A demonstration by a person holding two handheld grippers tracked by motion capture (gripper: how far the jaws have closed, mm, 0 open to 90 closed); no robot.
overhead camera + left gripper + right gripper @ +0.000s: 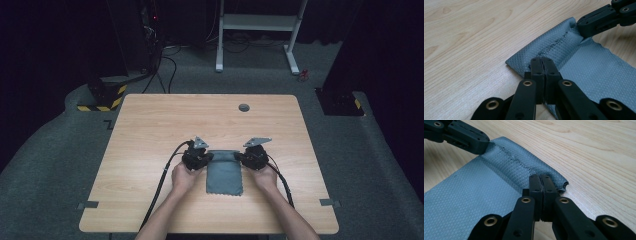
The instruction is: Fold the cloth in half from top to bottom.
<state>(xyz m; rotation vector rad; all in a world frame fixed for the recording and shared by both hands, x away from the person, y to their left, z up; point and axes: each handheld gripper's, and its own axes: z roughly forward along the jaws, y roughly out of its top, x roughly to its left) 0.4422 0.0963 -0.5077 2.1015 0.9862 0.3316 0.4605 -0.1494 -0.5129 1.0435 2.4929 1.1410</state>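
I am looking down on one wooden table (150, 130) with one grey cloth (224, 172) lying flat on it, a little toward six o'clock from the table's middle. I am counting two grippers, one in each hand, both sitting at the cloth's far, hemmed edge. The left gripper (198, 156) is pinching the cloth's corner at about ten o'clock of the cloth, and in the left gripper view its two black jaws are clenched tight on the folded hem (554, 42). The right gripper (253, 156) is pinching the opposite corner at about two o'clock, its two jaws likewise pressed together on the fabric. Each gripper view is also showing the other gripper's tip biting the far corner. One small round grommet (244, 107) is sitting in the tabletop toward twelve o'clock, well apart from the cloth.
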